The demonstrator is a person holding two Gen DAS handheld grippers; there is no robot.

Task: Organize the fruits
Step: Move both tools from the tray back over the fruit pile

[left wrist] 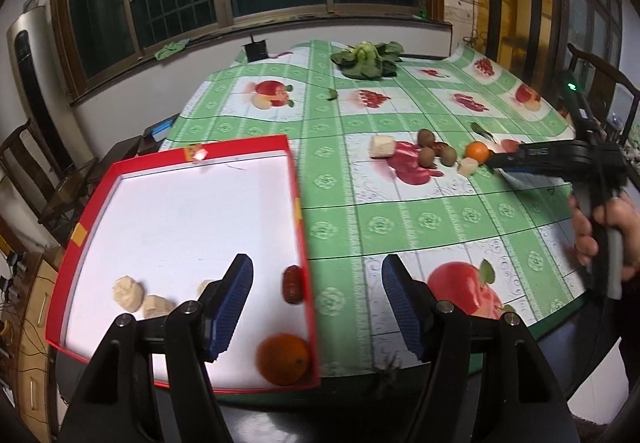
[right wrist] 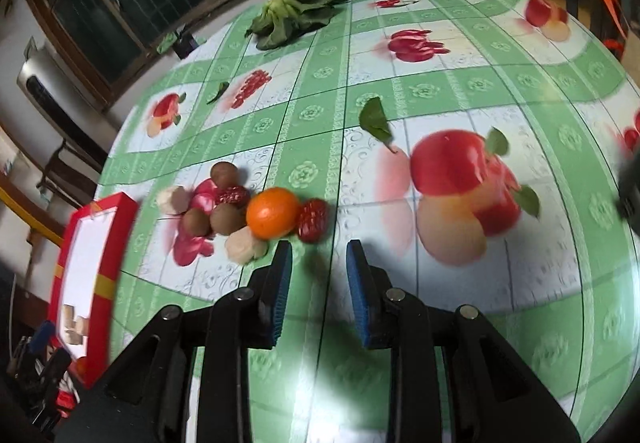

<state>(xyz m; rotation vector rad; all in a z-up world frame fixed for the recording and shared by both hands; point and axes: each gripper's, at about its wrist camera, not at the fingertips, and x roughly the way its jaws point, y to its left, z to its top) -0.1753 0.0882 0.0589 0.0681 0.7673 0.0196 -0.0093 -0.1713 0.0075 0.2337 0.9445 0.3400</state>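
Just beyond the right gripper's fingertips, a red date lies on the tablecloth, touching an orange that sits ahead of the left finger. The fingers stand apart with nothing between them; only cloth shows in the gap. Past the orange, further left of the fingers, the rest of the pile clusters together: three kiwis, another date and two pale chunks, one of them just ahead of the left fingertip. A loose leaf lies well ahead of the right finger, and a leafy green rests far off near the table's far edge. The red box stands away to the left.

The left gripper hovers with its fingers spread wide and empty. Its left finger is over the box, its right finger over the cloth beside the box wall. Between the fingers, inside the box against its right wall, lie a date and, nearer the camera, an orange. Left of the left finger, pale chunks sit on the white floor of the box. Far ahead and to the right, the right gripper reaches toward the pile, touching or nearly touching the orange there; which, the view does not settle.
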